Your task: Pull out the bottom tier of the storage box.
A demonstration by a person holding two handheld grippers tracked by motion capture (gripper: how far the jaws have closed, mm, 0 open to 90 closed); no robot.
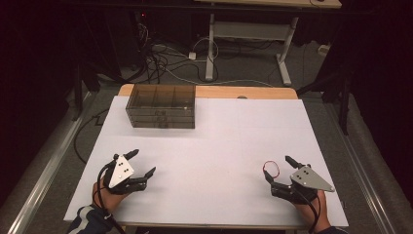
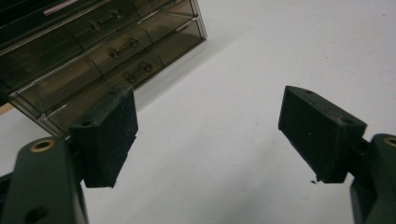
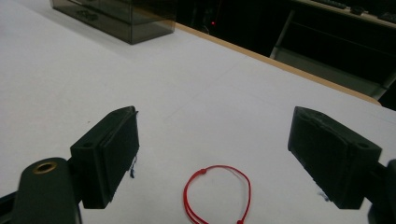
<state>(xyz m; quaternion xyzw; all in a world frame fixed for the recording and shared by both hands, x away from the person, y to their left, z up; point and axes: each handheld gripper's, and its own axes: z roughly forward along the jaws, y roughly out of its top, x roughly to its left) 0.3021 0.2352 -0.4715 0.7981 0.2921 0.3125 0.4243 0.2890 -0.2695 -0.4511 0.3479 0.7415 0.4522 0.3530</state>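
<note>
A thin red string loop (image 1: 271, 168) (image 3: 217, 192) lies flat on the white tabletop at the near right. My right gripper (image 1: 276, 168) (image 3: 212, 154) stands open, its jaws wide apart on either side of the loop, just above it and not touching it. My left gripper (image 1: 142, 162) (image 2: 208, 135) is open at the near left over bare table, nothing between its jaws. A smoky transparent drawer box (image 1: 161, 106) (image 2: 100, 51) (image 3: 114, 14) sits at the far left of the table; its small drawers with metal handles face the left gripper.
The white sheet (image 1: 219, 141) covers a wooden table whose far edge (image 1: 243, 91) shows. Beyond it are a dark floor with cables (image 1: 160, 58) and a white desk frame (image 1: 248, 34).
</note>
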